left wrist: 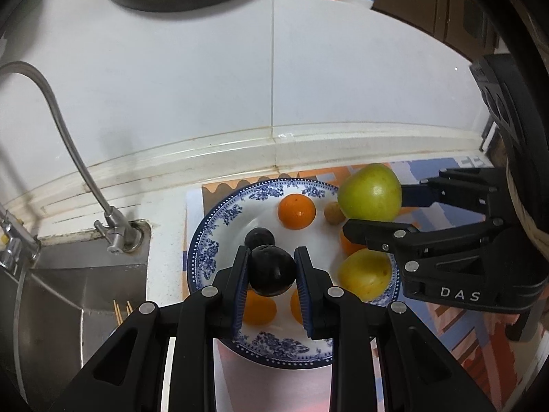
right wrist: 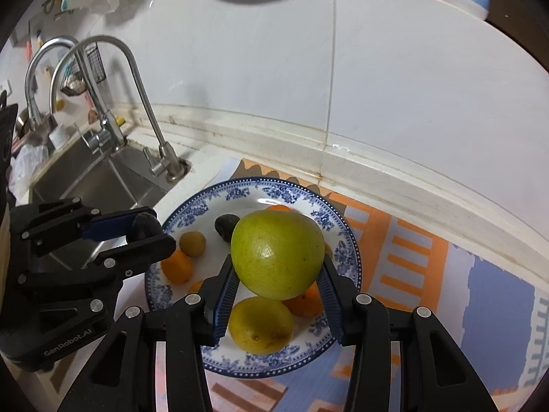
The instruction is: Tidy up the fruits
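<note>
Both tongs loaded above the blue-patterned plate: left gripper clamped narrow on a dark plum, right gripper closed on a green apple, pads pressing its flanks. Plate already crowded: an orange, a second dark plum, a small tan fruit, a yellow fruit, more orange pieces partly hidden under the jaws. Likely step: setting both fruits down among the rest. Best done one at a time, apple first, since heavier and rounder. Lower until contact with bare porcelain, not onto another fruit, or a roll toward the rim follows. Free patch near the plate's far side, beside the orange. Open slowly, pads sliding clear sideways. Plum next, into the gap near its twin, well away from the sink edge at the left. Keep the two grippers apart while descending; little room between them over the plate.
</note>
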The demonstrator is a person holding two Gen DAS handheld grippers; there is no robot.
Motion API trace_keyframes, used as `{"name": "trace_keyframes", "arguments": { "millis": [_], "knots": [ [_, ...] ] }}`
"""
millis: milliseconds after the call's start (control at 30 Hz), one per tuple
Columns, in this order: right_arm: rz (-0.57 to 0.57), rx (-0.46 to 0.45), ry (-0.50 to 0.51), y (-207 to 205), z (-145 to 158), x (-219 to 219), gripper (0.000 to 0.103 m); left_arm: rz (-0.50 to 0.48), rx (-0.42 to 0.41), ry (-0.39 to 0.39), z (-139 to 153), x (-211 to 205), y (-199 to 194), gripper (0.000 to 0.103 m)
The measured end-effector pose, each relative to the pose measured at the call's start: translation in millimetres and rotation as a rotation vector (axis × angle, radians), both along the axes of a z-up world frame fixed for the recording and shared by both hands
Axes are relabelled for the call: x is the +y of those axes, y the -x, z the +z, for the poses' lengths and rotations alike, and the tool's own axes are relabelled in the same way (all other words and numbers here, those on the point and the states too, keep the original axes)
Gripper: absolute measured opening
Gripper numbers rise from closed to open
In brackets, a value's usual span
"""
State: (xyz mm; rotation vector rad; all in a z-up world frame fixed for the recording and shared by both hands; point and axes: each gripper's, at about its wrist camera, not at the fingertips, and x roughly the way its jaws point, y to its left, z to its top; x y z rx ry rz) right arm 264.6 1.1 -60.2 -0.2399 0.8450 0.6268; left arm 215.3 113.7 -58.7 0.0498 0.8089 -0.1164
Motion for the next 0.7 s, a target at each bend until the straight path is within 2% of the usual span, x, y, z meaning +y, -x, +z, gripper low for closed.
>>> {"name": "trace_keyframes", "arguments": {
  "millis": [300,367,533,700],
  "knots": [
    [0.05,0.024,0.035,-6.8,-10.3,9.1,0.046,-0.027,0.014,0.019,-5.4,6.9,-9.7,0.028],
    [0.052,0.026,0.035,-6.8,-12.3,9.7,0.047,-0.024,0.011,0.018,-4.7,7.4,-8.9,0.034],
    [0.051,0.039,0.038,-6.2,-17.0,7.9,0.049,-0.006,-0.001,-0.012,-0.1,7.0,-2.7,0.041],
    [0.025,-0.031,0.024,4.1,-2.4,-4.7,0.051,0.039,-0.023,-0.017,10.7,9.6,9.1,0.043]
  ]
}}
